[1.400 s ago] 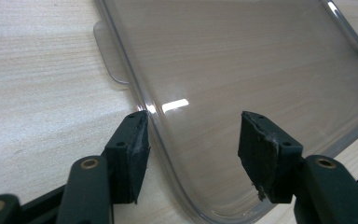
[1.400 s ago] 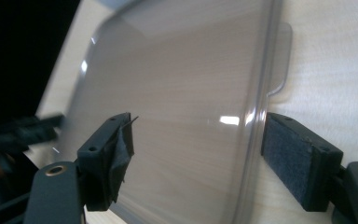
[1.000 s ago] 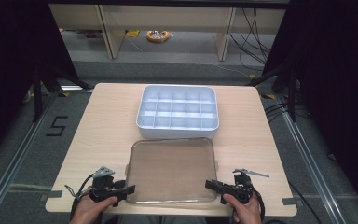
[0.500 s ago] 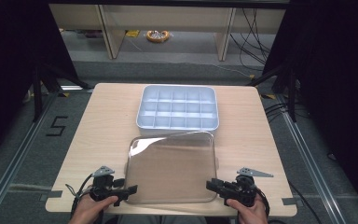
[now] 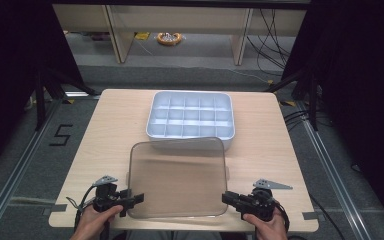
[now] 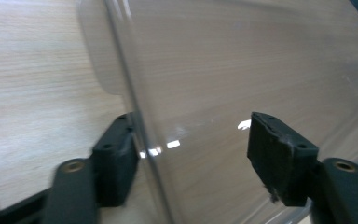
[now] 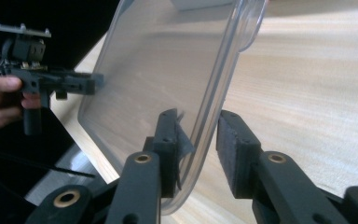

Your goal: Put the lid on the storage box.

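Note:
A clear plastic lid (image 5: 177,177) hangs tilted over the front of the table between my two grippers. Its far edge overlaps the front wall of a white compartment tray (image 5: 190,93). My right gripper (image 5: 228,198) is at the lid's near right corner. In the right gripper view its jaws (image 7: 200,149) have just been closing and pinch the lid's rim (image 7: 168,60). My left gripper (image 5: 136,199) is at the near left corner. Its jaws (image 6: 193,154) have just been closing too, but still stand wide. The lid's edge (image 6: 242,60) lies against one pad, and the other pad is well clear of it.
The pale wooden table (image 5: 110,130) has bare surface left and right of the tray. Its front edge runs just under both hands. Dark floor and metal rails flank the table. The right gripper view also shows the left gripper (image 7: 95,81) in its hand across the lid.
The lid's far edge has lifted and moved toward the tray, and now overlaps the tray's front wall. Both hands stay at the near corners.

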Available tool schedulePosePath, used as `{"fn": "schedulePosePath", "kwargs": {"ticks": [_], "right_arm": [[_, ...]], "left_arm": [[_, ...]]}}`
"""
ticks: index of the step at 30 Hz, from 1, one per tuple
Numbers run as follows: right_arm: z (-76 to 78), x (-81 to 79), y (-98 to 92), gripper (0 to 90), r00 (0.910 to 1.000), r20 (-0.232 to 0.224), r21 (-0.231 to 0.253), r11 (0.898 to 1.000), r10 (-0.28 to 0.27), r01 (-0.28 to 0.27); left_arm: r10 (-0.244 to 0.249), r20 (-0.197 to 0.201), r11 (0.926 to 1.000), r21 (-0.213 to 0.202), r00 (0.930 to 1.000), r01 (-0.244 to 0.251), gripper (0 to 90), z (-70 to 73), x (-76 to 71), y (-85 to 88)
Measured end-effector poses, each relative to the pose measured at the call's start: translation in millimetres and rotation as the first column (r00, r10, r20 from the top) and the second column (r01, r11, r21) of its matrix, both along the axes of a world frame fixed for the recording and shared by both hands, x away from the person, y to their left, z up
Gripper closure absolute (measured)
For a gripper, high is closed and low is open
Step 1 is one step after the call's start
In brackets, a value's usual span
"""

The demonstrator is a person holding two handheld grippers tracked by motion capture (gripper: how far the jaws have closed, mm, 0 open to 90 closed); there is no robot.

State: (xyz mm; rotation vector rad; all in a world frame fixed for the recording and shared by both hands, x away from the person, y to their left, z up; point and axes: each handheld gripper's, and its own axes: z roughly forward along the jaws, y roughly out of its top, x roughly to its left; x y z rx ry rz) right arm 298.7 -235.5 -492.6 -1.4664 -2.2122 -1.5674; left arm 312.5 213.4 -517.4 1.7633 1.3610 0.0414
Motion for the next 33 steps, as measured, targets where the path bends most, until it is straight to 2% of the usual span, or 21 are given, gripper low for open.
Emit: {"fn": "schedulePosePath", "kwargs": {"ticks": [1,2,3,6,7,8,9,10,11,12,15,17,18,19,22,23,25,29,30,31,33], "right_arm": [[-0.5,-1.5,0.2,70.8,0.9986,-0.050,0.014,1.000,-0.013,0.013],[-7.3,3.1,-1.7,70.7,0.9999,-0.008,-0.004,1.000,-0.008,0.008],[-7.3,3.1,-1.7,70.7,0.9999,-0.008,-0.004,1.000,-0.008,0.008],[1.0,-1.4,-0.4,70.8,0.9995,-0.024,-0.001,1.000,-0.017,0.017],[1.0,-1.4,-0.4,70.8,0.9995,-0.024,-0.001,1.000,-0.017,0.017],[1.1,0.3,-2.6,71.0,0.9999,0.012,-0.028,1.000,-0.006,0.007],[2.9,-0.3,-1.9,71.4,0.9996,0.011,-0.057,0.998,-0.024,0.025],[4.1,-2.3,-0.4,72.1,0.9992,-0.019,-0.041,0.999,-0.035,0.034],[2.8,-1.1,-1.7,72.4,0.9997,0.015,-0.054,0.998,-0.018,0.018],[5.5,-3.8,0.1,72.7,0.9994,-0.018,-0.056,0.998,-0.031,0.030],[5.3,-2.6,0.0,74.8,0.9995,0.022,-0.092,0.995,-0.020,0.022],[5.3,-3.4,1.1,76.8,0.9988,0.037,-0.117,0.992,-0.031,0.035],[8.3,-6.2,3.2,77.5,0.9992,-0.006,-0.097,0.995,-0.038,0.037],[7.9,-4.5,2.6,77.7,0.9989,0.033,-0.120,0.992,-0.034,0.038],[12.0,-6.4,5.2,77.6,0.9980,0.015,-0.126,0.990,-0.061,0.063],[11.5,-5.0,2.4,77.7,0.9972,0.052,-0.142,0.988,-0.054,0.061],[11.7,-5.6,3.9,77.6,0.9972,0.026,-0.125,0.990,-0.071,0.073],[16.0,-1.8,3.8,77.4,0.9950,0.063,-0.152,0.984,-0.078,0.087],[19.6,-3.2,6.1,77.4,0.9949,0.030,-0.134,0.986,-0.097,0.100],[22.3,3.3,3.8,77.5,0.9932,0.083,-0.156,0.983,-0.083,0.095],[24.2,4.5,4.6,77.3,0.9931,0.077,-0.139,0.985,-0.089,0.099]], "left_arm": [[0.004,-0.003,1.0000,-0.007,1.0000,-0.004,38.7,-0.2,0.4,1.0],[0.021,-0.013,0.9993,-0.030,0.9997,-0.021,42.4,-1.3,0.9,3.7],[0.021,-0.013,0.9993,-0.030,0.9997,-0.021,43.1,-1.3,0.9,3.7],[0.030,-0.019,0.9951,-0.094,0.9994,-0.032,50.4,-1.2,-0.2,8.0],[0.030,-0.019,0.9951,-0.094,0.9994,-0.032,52.4,-1.2,-0.2,8.0],[0.023,-0.002,0.9953,-0.094,0.9997,-0.024,52.4,0.4,-1.2,8.2],[0.026,0.011,0.9959,-0.087,0.9996,-0.025,53.4,1.9,-2.2,7.5],[0.031,0.022,0.9960,-0.084,0.9993,-0.029,53.8,3.2,-3.3,7.1],[0.037,0.031,0.9952,-0.092,0.9988,-0.034,54.6,4.1,-3.8,7.0],[0.049,0.036,0.9944,-0.095,0.9982,-0.045,56.1,5.2,-4.7,7.5],[0.055,0.055,0.9916,-0.120,0.9970,-0.048,60.5,9.1,-6.4,11.4],[0.061,0.083,0.9927,-0.109,0.9946,-0.052,61.6,12.9,-8.3,11.4],[0.061,0.093,0.9940,-0.097,0.9938,-0.052,61.6,15.1,-9.2,11.4],[0.059,0.102,0.9941,-0.096,0.9930,-0.049,61.6,16.8,-10.1,11.8],[0.062,0.116,0.9932,-0.105,0.9913,-0.050,63.2,23.5,-12.4,10.4],[0.067,0.124,0.9930,-0.105,0.9900,-0.054,63.5,24.5,-13.0,9.6],[0.063,0.139,0.9938,-0.100,0.9883,-0.049,63.7,28.0,-12.8,8.9],[0.077,0.164,0.9945,-0.083,0.9835,-0.064,63.8,37.3,-10.2,6.8],[0.073,0.174,0.9946,-0.085,0.9821,-0.059,63.8,39.8,-9.2,6.6],[0.070,0.188,0.9953,-0.079,0.9797,-0.056,64.1,45.5,-6.8,5.2],[0.073,0.204,0.9958,-0.069,0.9761,-0.060,64.1,49.8,-4.3,3.9]]}}
